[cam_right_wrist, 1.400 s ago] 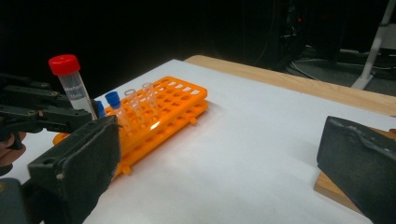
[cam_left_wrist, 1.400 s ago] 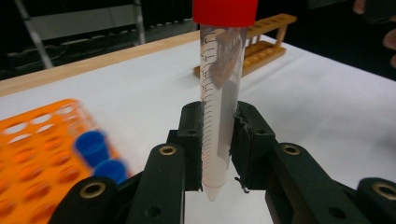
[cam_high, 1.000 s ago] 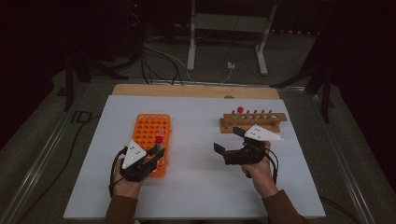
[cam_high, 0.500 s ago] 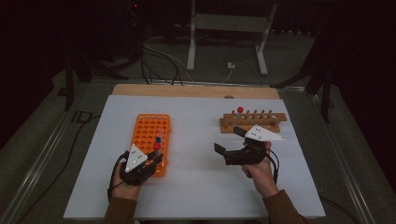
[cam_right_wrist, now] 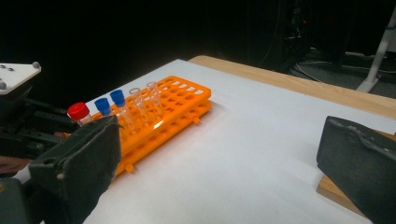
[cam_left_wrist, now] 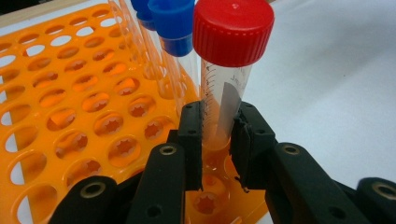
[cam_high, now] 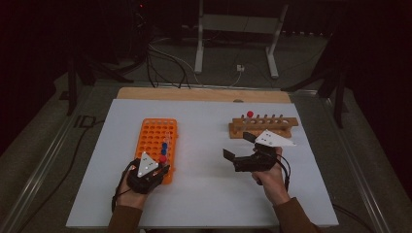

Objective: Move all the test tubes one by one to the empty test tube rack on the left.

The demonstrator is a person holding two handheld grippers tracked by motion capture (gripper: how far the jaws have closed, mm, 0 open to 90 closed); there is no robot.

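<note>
White table (cam_high: 204, 194), left gripper (cam_left_wrist: 217, 140) clamping red-capped tube (cam_left_wrist: 229, 70) in orange rack (cam_left_wrist: 70, 116)

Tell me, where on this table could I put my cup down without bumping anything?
The white table lies bare between the orange rack and the wooden rack, and along the near edge between the two hands. It is crowded at the orange rack's near end, where the left gripper grips a red-capped tube beside blue-capped tubes.

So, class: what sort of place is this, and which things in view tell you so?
Probably a lab-style test bench in a dim workshop. An orange tube rack and a wooden rack stand on a white table, the left gripper clamps a red-capped tube, and cables trail across the floor behind.
</note>
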